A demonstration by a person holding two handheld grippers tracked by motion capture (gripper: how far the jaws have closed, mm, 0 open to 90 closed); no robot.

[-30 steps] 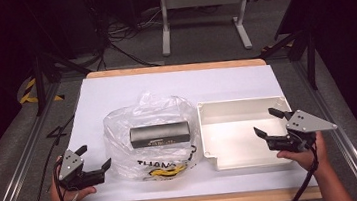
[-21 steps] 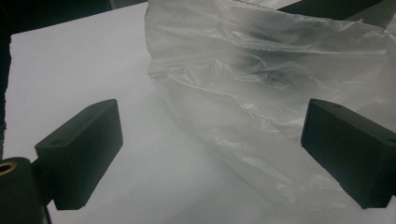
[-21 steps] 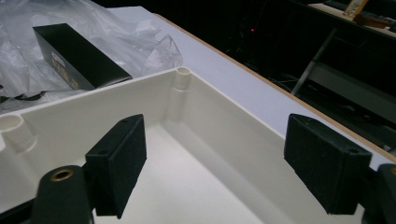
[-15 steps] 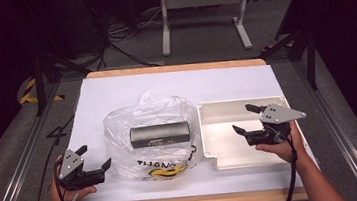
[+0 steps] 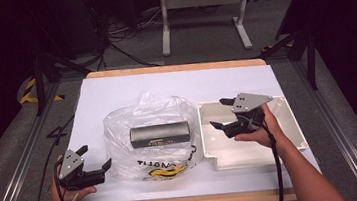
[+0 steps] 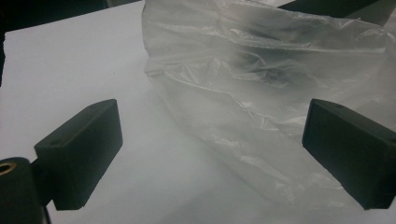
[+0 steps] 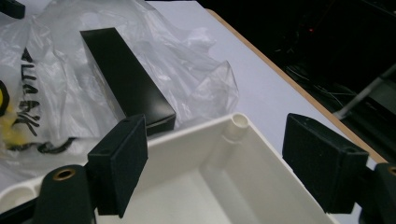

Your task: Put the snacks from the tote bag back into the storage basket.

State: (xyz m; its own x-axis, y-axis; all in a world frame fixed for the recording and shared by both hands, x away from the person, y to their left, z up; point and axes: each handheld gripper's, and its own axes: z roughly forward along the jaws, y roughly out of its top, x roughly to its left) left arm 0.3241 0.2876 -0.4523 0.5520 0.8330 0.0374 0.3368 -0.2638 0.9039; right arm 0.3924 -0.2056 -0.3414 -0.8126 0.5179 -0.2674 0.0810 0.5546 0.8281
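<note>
Table (image 5: 115, 94): white top, wood edging at near and far sides.

Bag (image 5: 150, 114): clear plastic, crumpled, at table centre, black and yellow print on its near side. In the left gripper view the bag (image 6: 261, 93) lies just ahead of the jaws, not between them.

Tray (image 5: 290, 134): white, shallow, rectangular, just right of the bag, touching or nearly touching it. Right gripper view shows its corner (image 7: 233, 135) with a round post.

Box (image 5: 160, 134): black, oblong, lying flat on the bag, long axis left-right across the table, its right end pointing toward the tray. In the right gripper view the box (image 7: 126, 79) runs away from the tray rim.

Right claw (image 5: 224, 113): held over the tray's left part, pointing left toward the box, jaws spread wide, nothing between them.

Left claw (image 5: 95, 157): near left edge of the table, pointing right at the bag, jaws spread, released.
</note>
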